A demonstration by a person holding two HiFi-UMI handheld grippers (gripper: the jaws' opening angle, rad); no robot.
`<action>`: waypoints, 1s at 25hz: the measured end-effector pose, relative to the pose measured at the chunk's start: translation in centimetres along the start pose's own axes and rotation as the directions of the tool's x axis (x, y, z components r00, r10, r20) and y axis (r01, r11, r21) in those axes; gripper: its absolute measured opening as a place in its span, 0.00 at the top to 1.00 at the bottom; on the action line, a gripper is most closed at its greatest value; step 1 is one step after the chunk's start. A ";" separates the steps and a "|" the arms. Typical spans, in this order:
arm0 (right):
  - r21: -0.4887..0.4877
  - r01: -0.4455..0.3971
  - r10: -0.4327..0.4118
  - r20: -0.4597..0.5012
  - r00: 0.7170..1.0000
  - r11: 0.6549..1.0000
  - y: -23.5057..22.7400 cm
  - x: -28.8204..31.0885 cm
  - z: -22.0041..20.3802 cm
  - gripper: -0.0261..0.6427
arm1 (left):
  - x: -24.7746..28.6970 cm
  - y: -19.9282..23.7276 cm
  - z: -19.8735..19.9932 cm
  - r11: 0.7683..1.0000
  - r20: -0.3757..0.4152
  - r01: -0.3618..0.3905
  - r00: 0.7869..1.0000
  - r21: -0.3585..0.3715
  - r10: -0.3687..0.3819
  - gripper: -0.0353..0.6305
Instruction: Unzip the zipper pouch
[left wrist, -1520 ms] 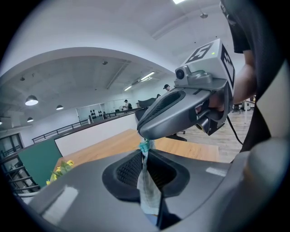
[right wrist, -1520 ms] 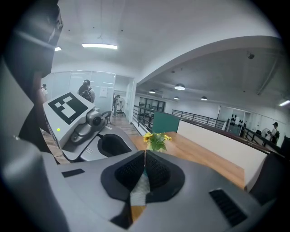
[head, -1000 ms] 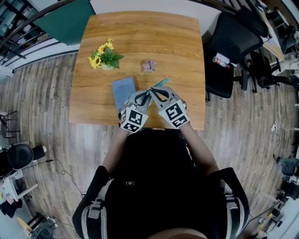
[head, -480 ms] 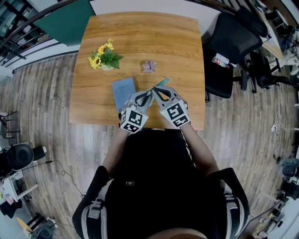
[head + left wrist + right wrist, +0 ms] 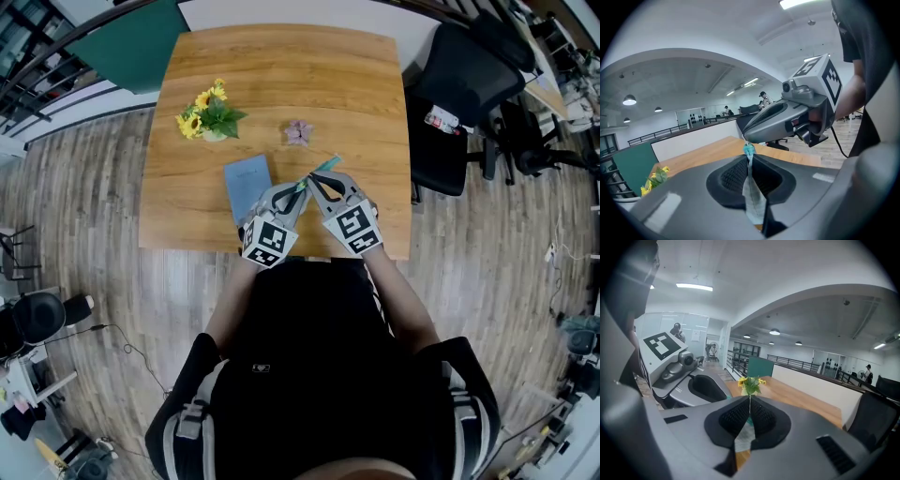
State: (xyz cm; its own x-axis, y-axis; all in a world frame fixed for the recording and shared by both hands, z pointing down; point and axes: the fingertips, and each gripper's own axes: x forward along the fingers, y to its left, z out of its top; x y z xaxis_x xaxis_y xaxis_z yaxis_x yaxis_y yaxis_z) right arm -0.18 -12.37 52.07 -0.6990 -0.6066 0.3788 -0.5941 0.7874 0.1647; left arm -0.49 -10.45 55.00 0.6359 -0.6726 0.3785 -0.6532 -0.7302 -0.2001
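Wood table [image 5: 281, 75] | pouch [image 5: 324, 167] over near edge | L claw [image 5: 300, 187] + R claw [image 5: 311, 179] both clenched on it

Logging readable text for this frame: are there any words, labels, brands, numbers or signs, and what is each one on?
No text can be read in any view.
Left marker cube and right marker cube: black-and-white square patterns, no letters.
Blue booklet: nothing legible on its cover.
White-and-red item on the black chair: too small to read.
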 end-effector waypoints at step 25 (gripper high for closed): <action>0.022 0.039 -0.038 -0.027 0.999 0.999 -1.6 0.0 -1.4 0.95 | 0.1 -0.4 0.2 0.999 0.012 0.040 0.999 0.007 -0.040 0.91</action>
State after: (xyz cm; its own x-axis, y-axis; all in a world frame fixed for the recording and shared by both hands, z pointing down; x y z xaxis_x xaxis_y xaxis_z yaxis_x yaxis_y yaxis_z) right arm 1.34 -13.46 53.06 -0.6650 -0.6330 0.3964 -0.6295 0.7606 0.1588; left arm -0.07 -10.19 54.89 0.6666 -0.6442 0.3750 -0.6242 -0.7574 -0.1914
